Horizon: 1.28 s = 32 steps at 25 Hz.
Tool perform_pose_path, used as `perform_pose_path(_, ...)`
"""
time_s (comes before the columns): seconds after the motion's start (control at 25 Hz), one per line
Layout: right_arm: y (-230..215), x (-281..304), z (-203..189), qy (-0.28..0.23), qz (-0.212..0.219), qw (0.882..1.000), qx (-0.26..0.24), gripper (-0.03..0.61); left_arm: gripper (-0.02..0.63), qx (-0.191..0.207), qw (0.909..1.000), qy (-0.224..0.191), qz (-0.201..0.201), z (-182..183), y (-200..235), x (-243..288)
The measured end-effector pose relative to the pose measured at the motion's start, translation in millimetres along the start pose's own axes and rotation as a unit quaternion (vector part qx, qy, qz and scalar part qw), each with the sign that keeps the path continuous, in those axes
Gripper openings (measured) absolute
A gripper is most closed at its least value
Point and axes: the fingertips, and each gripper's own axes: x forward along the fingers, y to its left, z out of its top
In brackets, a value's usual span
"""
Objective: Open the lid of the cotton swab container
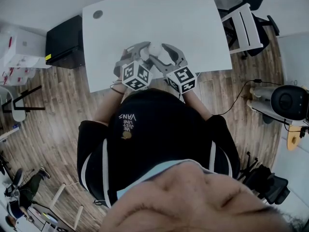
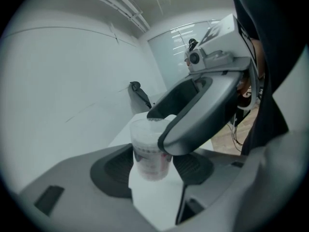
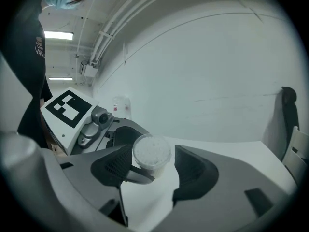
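**Item:** cotton swab container [image 2: 150,153], a small clear plastic tub, upright at the near side of the tabletop [image 1: 145,13].

**Left hand-held gripper** [image 2: 152,167]: pads pressed on the tub's lower sides.

**Right hand-held gripper** [image 3: 153,167]: jaws spread wide either side of the tub's top, gripping nothing.

**Handling, judged:** light, thin-walled and smooth, so likely to flex or slip. Hold the body low and take the lid by its rim.

The white table [image 1: 193,28] carries a small round grey disc [image 1: 98,14] near its far left corner.
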Motion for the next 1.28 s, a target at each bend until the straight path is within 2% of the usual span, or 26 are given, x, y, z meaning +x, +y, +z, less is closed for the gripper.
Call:
perform_pose_path(0.36, -2.1, -2.4, 2.6, -0.01, -0.004, 1.0, -0.005, 0.252, 0.256, 0.002, 1.0, -0.009, 0.0, 2.4, 0.8, -1.1)
perform_pose_path(0.72, -9.0, -4.7, 11.7, -0.04, 0.018, 0.998, 0.046, 0.249, 0.256, -0.015, 0.9993, -0.032, -0.005, 7.7, 6.4, -2.4)
perform_pose_path(1.04, -14.1, -4.2, 22.1, -0.061, 0.021, 0.996, 0.056, 0.249, 0.256, -0.046, 0.997, -0.062, -0.004, 15.9, 15.0, -4.2)
perform_pose_path(1.28, -17.4, -5.6, 28.2, -0.079, 0.027, 0.994, 0.076, 0.245, 0.256, -0.049, 0.9962, -0.072, -0.002, 18.9, 20.0, -4.2)
